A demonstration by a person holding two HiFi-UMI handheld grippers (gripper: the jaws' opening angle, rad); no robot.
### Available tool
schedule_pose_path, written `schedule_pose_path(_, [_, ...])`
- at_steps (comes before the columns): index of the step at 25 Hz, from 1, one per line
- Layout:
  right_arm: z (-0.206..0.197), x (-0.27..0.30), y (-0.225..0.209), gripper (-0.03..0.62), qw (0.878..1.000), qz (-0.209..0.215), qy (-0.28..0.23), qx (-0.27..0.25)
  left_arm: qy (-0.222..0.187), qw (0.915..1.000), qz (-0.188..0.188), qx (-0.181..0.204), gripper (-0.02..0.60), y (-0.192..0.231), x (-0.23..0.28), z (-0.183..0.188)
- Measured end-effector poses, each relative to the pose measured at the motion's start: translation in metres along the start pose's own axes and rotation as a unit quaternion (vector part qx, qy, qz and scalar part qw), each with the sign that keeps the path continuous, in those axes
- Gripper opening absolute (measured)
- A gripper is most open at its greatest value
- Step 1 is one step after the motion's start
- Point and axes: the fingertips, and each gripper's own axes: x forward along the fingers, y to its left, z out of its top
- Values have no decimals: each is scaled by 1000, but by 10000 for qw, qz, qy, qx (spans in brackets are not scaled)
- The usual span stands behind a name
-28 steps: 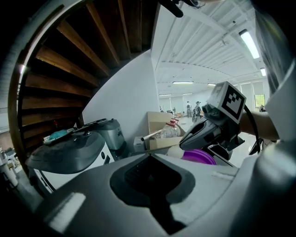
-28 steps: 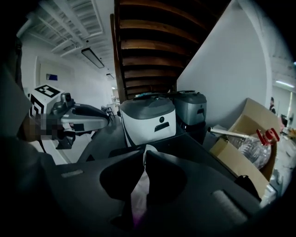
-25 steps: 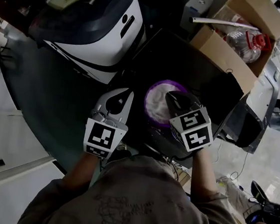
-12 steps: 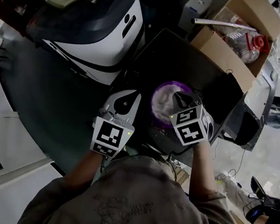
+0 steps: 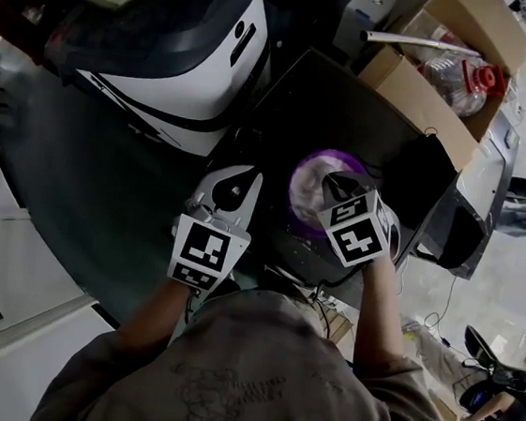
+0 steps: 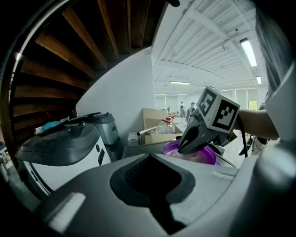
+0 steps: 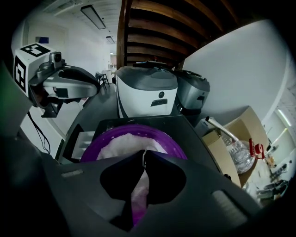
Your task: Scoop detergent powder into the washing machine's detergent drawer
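A purple bowl [image 5: 306, 183] of white detergent powder [image 7: 124, 142] stands on the black machine top [image 5: 339, 119]. My right gripper [image 5: 335, 180] hangs over the bowl's near right side with its jaws shut; I see nothing between them. In the right gripper view its tips [image 7: 143, 154] meet above the powder. My left gripper [image 5: 238, 178] is shut and holds nothing, to the left of the bowl and apart from it. A pale compartmented drawer [image 7: 84, 140] shows just left of the bowl. From the left gripper view, the right gripper [image 6: 181, 149] points down into the bowl [image 6: 203, 156].
A white and dark grey appliance [image 5: 186, 55] stands behind and left of the machine. An open cardboard box [image 5: 427, 91] with a plastic bottle [image 5: 462, 81] sits at the back right. A dark round table [image 5: 77, 184] lies under my left arm.
Both grippers have shifted slightly, with the left one drawing a little nearer to the bowl. The right gripper stays over the bowl, jaws still shut.
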Motion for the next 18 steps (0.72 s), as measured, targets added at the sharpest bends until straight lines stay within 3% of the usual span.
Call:
schedule_pose_path(7, [-1,4,11,35,9994,330,83,11,160,9998,79,-64,0,5,-1,-6])
schedule_pose_path(18, [1,5,21,37,9975,659,215,134,231,9996,-125,-34,0,-3,-5,-10])
